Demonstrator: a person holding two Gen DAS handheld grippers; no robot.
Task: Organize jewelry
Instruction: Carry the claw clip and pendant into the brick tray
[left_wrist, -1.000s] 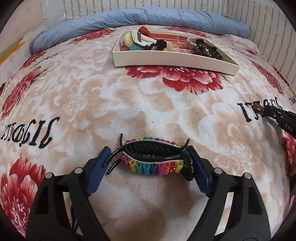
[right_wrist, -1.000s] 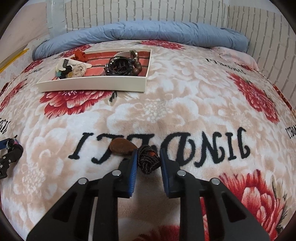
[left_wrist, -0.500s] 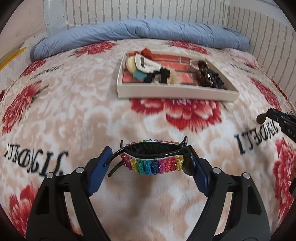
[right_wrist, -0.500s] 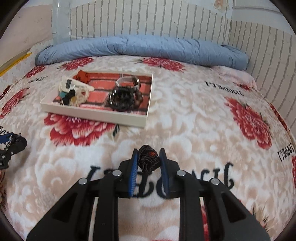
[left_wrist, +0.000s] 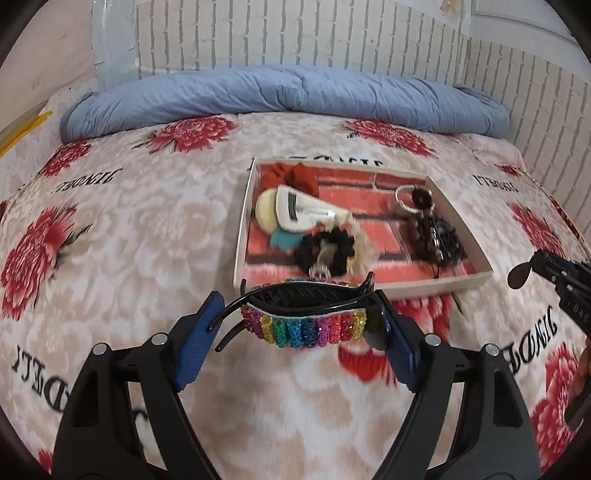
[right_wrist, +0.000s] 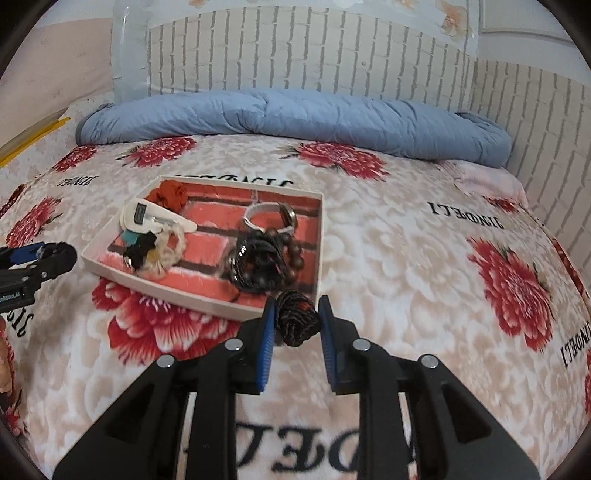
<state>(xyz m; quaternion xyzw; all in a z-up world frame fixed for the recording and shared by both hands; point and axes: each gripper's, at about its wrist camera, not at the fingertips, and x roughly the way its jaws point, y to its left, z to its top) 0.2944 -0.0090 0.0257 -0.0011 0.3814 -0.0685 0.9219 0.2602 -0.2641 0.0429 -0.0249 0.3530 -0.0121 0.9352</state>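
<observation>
Above the plush floral fleece blanket (left_wrist: 155, 236), the left gripper (left_wrist: 299, 325) clamps a black plastic claw clip with rainbow rhinestones (left_wrist: 306, 317); the right gripper (right_wrist: 297, 321) pinches a dark braided cord knot (right_wrist: 295, 321) near the shallow white cardboard tray (right_wrist: 207, 299).

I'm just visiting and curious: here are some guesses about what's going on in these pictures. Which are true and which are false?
1. The left hand-held gripper holds a rainbow hair claw. True.
2. The right hand-held gripper is empty. False: it pinches a dark braided knot.
3. The white tray already holds several accessories. True.
4. The tray sits on a bare wooden table. False: it rests on a floral blanket.
5. A blue quilt lies rolled by the brick-pattern wall. True.
</observation>
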